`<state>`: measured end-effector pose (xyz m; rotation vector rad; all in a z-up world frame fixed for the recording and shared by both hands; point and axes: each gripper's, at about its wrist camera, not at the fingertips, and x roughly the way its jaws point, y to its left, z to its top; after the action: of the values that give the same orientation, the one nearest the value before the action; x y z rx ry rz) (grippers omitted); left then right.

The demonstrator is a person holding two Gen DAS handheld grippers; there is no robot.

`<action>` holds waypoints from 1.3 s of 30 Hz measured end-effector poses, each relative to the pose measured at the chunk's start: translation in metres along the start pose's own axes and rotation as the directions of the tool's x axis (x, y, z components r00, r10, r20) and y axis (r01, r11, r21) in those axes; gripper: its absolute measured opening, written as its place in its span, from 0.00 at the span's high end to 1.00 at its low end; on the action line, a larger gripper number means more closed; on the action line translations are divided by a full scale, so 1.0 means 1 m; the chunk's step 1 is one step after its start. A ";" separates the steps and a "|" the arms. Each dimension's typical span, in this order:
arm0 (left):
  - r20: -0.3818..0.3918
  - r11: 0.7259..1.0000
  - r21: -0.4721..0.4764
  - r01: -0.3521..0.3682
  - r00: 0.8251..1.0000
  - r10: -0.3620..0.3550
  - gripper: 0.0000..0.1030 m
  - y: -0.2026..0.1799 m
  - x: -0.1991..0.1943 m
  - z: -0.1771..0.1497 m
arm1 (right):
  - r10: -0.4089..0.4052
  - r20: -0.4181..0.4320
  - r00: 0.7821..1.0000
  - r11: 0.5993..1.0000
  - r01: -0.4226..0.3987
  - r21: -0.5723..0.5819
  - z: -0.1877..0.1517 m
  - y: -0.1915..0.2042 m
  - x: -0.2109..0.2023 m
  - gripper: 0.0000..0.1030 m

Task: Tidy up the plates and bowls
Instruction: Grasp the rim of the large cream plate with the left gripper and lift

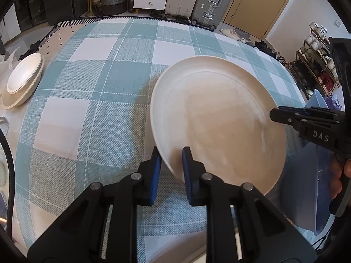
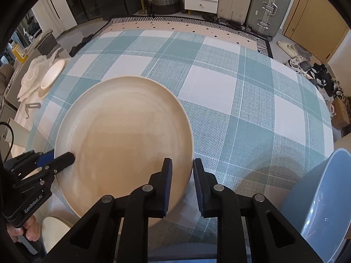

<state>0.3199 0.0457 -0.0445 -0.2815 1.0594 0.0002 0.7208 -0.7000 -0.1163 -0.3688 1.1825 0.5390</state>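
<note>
Gripping opposite rims of a cream plate above the checked table, left gripper and right gripper clamp shut; only the left view shows stacked bowls (far edge).

Both grippers point steeply down. The left gripper is clamped on the near rim of the plate, one pad on each face. The right gripper pinches the opposite rim, seemingly as firmly. Fingers of a hand wrap its handle.
</note>
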 end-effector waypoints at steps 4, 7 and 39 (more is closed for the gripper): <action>0.018 1.000 -0.006 0.006 1.000 -0.005 0.84 0.000 -0.011 0.001 | -0.002 0.013 1.000 1.000 0.002 -0.002 -0.001 0.002 -0.007 0.81; 0.035 1.000 -0.002 0.003 0.999 -0.003 0.84 -0.001 -0.021 0.001 | 0.003 0.029 1.000 1.000 -0.003 0.004 -0.003 0.003 -0.015 0.81; 0.203 1.000 0.016 -0.011 0.979 0.007 0.84 -0.013 -0.167 -0.050 | -0.009 0.195 0.981 1.000 0.013 -0.019 -0.051 0.054 -0.138 0.81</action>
<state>0.1962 0.0447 0.0796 -0.2555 0.8577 0.0277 0.6124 -0.7113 -0.0040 -0.3318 0.9864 0.5646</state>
